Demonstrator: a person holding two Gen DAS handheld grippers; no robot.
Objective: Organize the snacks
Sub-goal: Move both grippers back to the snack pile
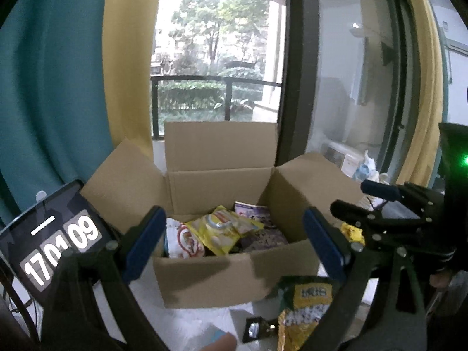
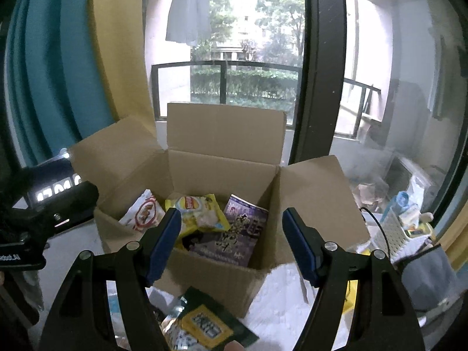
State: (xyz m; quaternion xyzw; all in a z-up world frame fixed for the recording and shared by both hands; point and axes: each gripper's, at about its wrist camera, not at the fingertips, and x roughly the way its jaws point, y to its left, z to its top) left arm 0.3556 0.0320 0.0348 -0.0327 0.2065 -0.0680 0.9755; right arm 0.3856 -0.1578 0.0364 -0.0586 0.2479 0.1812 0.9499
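Observation:
An open cardboard box stands on the white surface with its flaps up. Inside lie a yellow chip bag, a white and red bag and a purple packet. A green and yellow snack bag lies in front of the box. My left gripper is open and empty, just in front of the box. My right gripper is open and empty above the box's front wall; it also shows in the left wrist view.
A phone with a clock display leans at the left. Teal and yellow curtains and a glass door stand behind the box. A white basket with clutter sits at the right. A small dark wrapper lies on the surface.

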